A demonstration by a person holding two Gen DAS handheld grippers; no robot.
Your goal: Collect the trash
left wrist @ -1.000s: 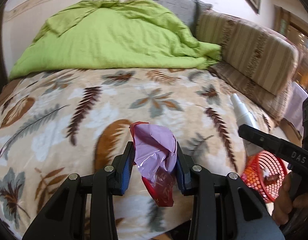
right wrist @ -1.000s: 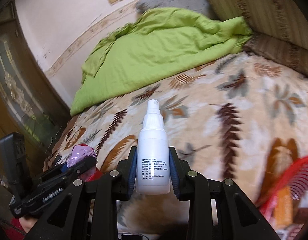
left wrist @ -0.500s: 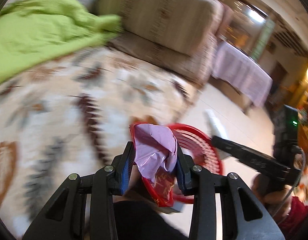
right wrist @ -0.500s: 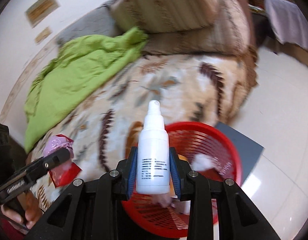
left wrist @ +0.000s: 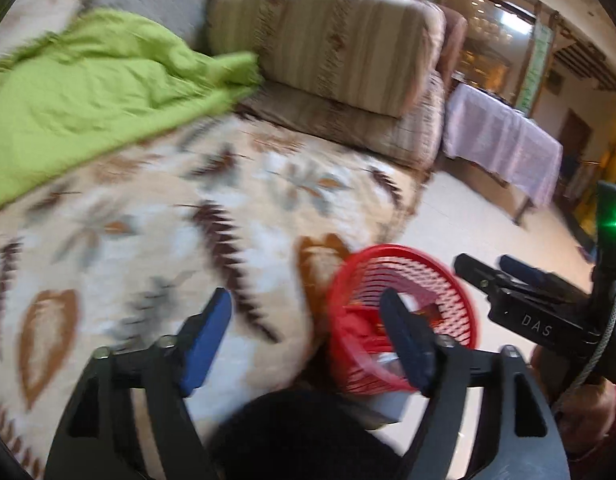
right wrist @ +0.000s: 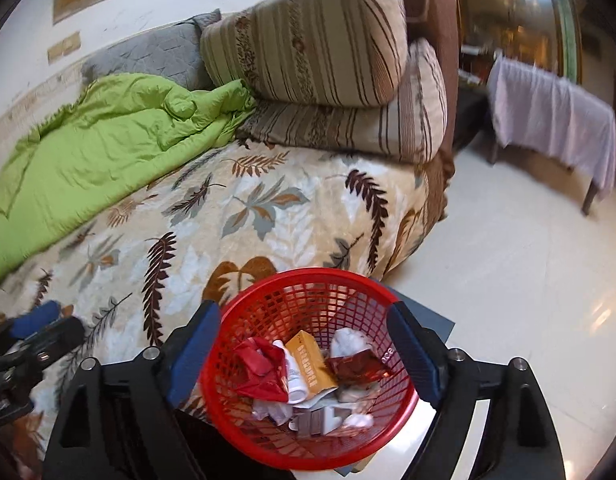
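A red mesh basket (right wrist: pixel 308 277) stands on the floor against the bed's edge. Inside lie a crumpled red wrapper (right wrist: pixel 260 368), an orange box (right wrist: pixel 312 364), a white bottle (right wrist: pixel 295 380), white paper (right wrist: pixel 347 340) and a dark red wrapper (right wrist: pixel 357 368). My right gripper (right wrist: pixel 304 352) hangs open right above the basket, with nothing between its fingers. My left gripper (left wrist: pixel 304 340) is open and empty too, over the bed's edge, with the basket (left wrist: pixel 387 251) just to its right. In the left wrist view the right gripper (left wrist: pixel 507 284) sits beyond the basket.
The bed carries a leaf-patterned blanket (right wrist: pixel 244 216), a green quilt (right wrist: pixel 100 140) and stacked striped cushions (right wrist: pixel 315 40). A grey mat (right wrist: pixel 435 322) lies under the basket. Pale tiled floor (right wrist: pixel 507 272) spreads right, up to a table under a lilac cloth (right wrist: pixel 555 112).
Both grippers swung from the bed to the basket and opened. The purple-and-red wrapper has left the left gripper and the white spray bottle the right one.
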